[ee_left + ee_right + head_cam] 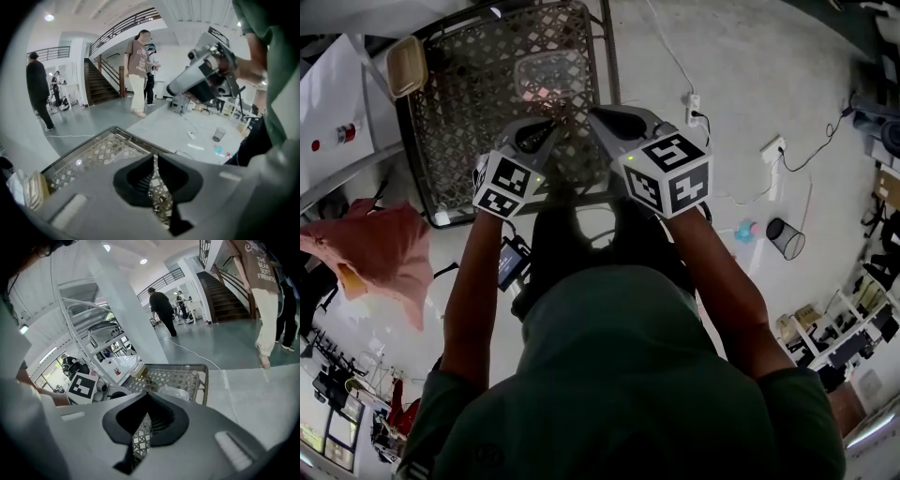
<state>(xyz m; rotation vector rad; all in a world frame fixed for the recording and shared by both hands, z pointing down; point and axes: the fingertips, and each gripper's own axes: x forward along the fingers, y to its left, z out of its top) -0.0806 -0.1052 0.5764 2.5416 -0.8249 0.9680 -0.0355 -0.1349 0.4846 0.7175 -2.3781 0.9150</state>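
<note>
Landmark: the black metal table with a lattice top (464,131).

- Left of the table: a crumpled pink cloth (389,248), well apart from both tools.
- Table's far left corner: a tan rectangular plastic tub (406,66). We judge it light and fairly stiff, and the rim looks like the sound place to grip.
- Far half of the table, right of its middle: a clear, thin-walled plastic container (548,80), lying flat on the lattice. We judge it light, slick and easily dented. It would likely flex under a hard squeeze, so the lip or a corner edge looks safer to take than the flat sides. We cannot tell what is inside.
- Left gripper (548,127): over the table's near edge and nearest the clear container, but short of it and touching nothing. The forearm reaches straight forward, the marker cube faces up, and the tool is angled inward. In the left gripper view its jaws are pressed together with nothing between them. Only lattice shows through the slit below the tips.
- Right gripper (600,120): just beside the left one, over the same near edge, and mirrored, so the two tips converge without meeting. The right gripper view shows its jaws likewise closed on nothing.
- Right of the table, on the floor: a small dark mesh bin (786,237).
</note>
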